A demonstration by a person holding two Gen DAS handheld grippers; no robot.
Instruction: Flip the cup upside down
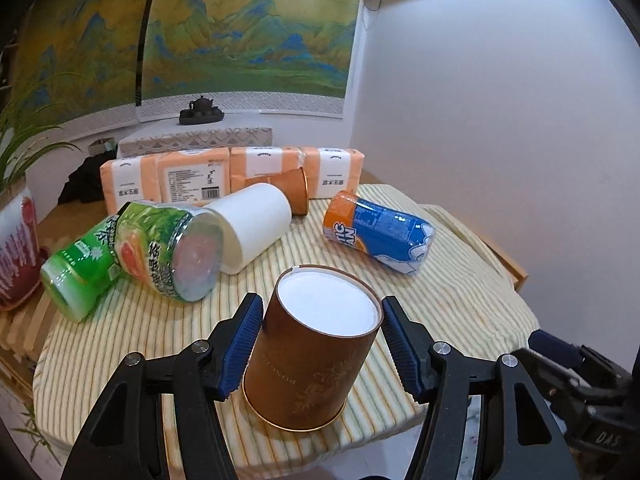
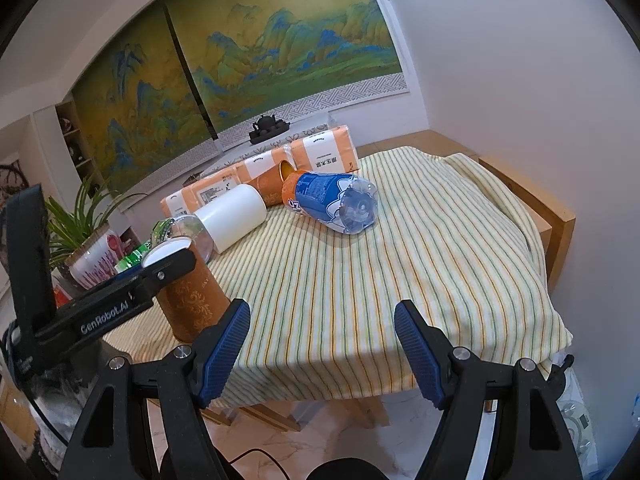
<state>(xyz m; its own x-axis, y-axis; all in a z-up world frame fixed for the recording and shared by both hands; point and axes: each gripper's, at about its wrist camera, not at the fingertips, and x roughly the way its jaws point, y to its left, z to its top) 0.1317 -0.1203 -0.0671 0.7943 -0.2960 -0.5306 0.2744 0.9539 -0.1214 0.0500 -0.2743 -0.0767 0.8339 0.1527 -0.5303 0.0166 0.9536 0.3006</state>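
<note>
A brown paper cup (image 1: 310, 364) with gold print stands upside down on the striped cloth near the table's front edge, its white base facing up. My left gripper (image 1: 320, 344) is open, with a blue pad on each side of the cup; small gaps show. In the right wrist view the same cup (image 2: 192, 300) stands at the left with the left gripper's black arm (image 2: 120, 300) across it. My right gripper (image 2: 322, 354) is open and empty over the table's front edge, to the right of the cup.
A white cup (image 1: 256, 226), two green bottles (image 1: 132, 252), an orange-and-blue bottle (image 1: 378, 232) and a second brown cup (image 1: 288, 192) lie on the striped cloth (image 2: 400, 272). Orange tissue packs (image 1: 232, 174) line the back. A potted plant (image 1: 16, 240) stands at the left.
</note>
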